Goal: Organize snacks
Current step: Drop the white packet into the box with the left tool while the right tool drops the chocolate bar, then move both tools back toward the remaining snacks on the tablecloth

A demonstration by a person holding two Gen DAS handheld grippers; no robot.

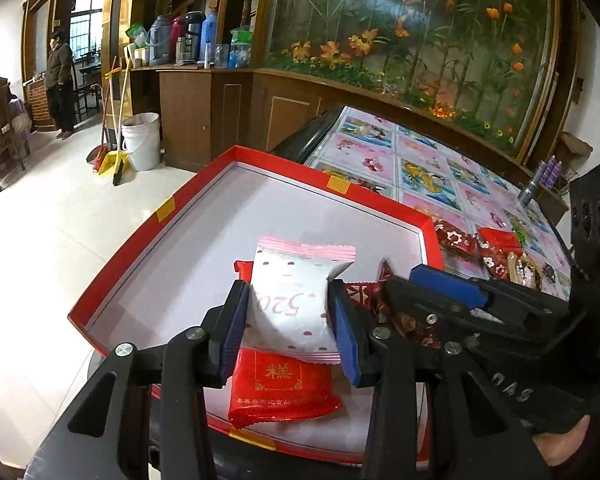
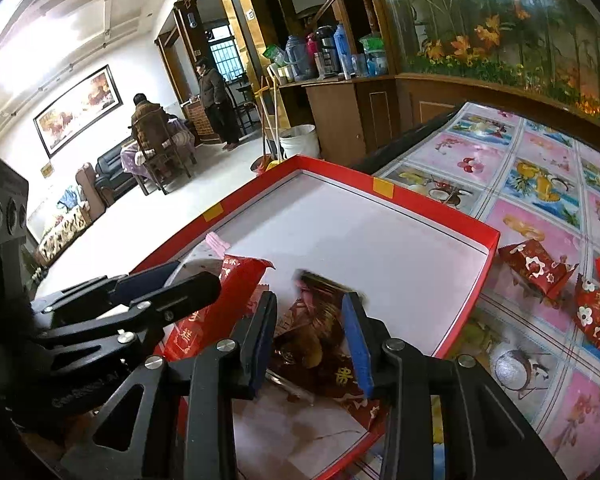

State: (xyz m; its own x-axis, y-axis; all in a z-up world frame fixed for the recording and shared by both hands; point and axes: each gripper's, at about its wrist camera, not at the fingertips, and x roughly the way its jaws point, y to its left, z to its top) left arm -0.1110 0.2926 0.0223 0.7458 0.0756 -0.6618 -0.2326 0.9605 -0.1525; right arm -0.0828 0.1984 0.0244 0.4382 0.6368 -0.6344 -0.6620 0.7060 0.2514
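A shallow red box [image 1: 148,232] with a white floor sits at the table's near corner. My left gripper [image 1: 288,292] is shut on a white packet [image 1: 292,300] with pink dots and "520", held just above a red packet [image 1: 284,388] lying in the box. My right gripper [image 2: 310,300] stands close beside it on the right, over the same box [image 2: 440,216]. A dark red and gold packet [image 2: 312,340] lies on the box floor between and under its fingers, blurred at its top edge. The pads do not seem to press on it.
Several loose red snack packets [image 2: 540,268] lie on the flowered tablecloth [image 2: 540,184] right of the box. Spray cans [image 1: 548,172] stand at the table's far edge. Beyond are a wooden counter, a white bucket [image 1: 142,140] and two people far off.
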